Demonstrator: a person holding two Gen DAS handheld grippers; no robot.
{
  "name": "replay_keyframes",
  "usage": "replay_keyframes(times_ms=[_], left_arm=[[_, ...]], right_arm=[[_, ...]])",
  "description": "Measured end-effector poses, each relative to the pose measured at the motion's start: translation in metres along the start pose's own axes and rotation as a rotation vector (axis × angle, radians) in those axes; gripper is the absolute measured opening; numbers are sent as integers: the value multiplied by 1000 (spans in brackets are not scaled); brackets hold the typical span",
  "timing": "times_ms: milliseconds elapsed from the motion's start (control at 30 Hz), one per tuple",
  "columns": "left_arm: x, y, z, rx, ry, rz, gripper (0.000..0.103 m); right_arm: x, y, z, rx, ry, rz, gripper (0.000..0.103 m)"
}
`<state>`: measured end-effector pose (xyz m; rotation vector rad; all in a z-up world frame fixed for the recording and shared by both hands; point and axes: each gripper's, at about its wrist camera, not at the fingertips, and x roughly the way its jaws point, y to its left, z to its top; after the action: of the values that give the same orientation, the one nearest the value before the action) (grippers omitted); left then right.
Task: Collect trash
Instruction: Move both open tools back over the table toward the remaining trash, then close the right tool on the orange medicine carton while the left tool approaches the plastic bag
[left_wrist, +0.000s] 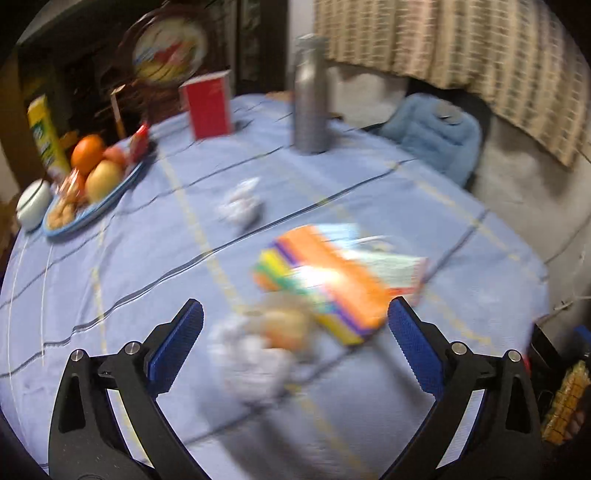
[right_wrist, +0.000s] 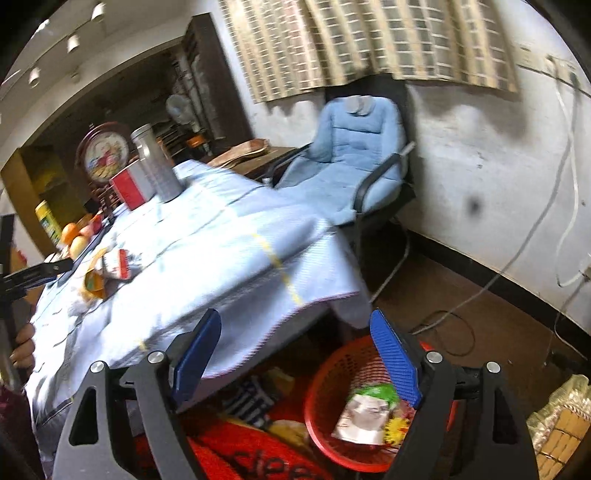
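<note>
My left gripper hangs open over the blue tablecloth. Between and just beyond its blue pads lie a crumpled white paper and a clear yellowish wrapper. A bright orange snack packet lies past them, and another paper ball farther back. My right gripper is open and holds nothing, above the table's edge and a red mesh basket on the floor. A green and white wrapper lies in the basket. The left gripper's finger shows at the left edge.
A fruit plate, a white bowl, a red box and a steel bottle stand at the back of the table. A blue padded chair is beyond it. Cables run over the floor near the wall.
</note>
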<state>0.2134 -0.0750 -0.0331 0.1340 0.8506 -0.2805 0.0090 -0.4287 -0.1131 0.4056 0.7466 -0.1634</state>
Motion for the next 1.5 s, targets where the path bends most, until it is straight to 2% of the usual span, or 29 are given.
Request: replay_keyframes(times_ms=[133,233,467,633,733,767,833,900,933,1000,1167,1267,1400,1433,1467,1500], left_arm=[[17,36,-15,-24,57,-53,96],[29,49,-30,-29,91,-78,96],[51,58,-33,-55,166,36,97],[49,92,-31,-187,179,82,97],[47,107,-31,-251,172,61,97],[47,106,-32,-245,171,68,97],[52,94,-33,-179,179,133,98],[51,86,-34,-141,149,186,98],[51,86,-34,-140,149,188,98],[53,94,-35,-179,157,156,98],[54,95,-34,-183,154,154,98],[53,94,-34,-185,154,154,98],[53,94,-34,-185,153,154,98],[53,94,-34,-185,153,154,98],[53,95,-34,-185,153,154,98],[53,95,-34,-184,153,154,98]], right_arm=[[1,27,4,-60,7,24,82],[4,46,5,-92,17,48,82],[14,94,3,-167,53,141,82],[24,133,2,-217,94,217,82],[32,159,0,-244,121,284,82],[36,172,-1,-268,124,302,82],[43,192,-3,-313,122,312,82],[52,215,-4,-365,118,327,82],[56,223,-4,-379,116,325,82],[65,237,-2,-396,117,319,77],[93,264,10,-403,158,341,53],[109,278,16,-385,181,361,46],[129,286,25,-333,197,357,45],[132,286,27,-318,203,361,39],[134,284,28,-297,208,373,16],[132,279,29,-266,199,400,16]])
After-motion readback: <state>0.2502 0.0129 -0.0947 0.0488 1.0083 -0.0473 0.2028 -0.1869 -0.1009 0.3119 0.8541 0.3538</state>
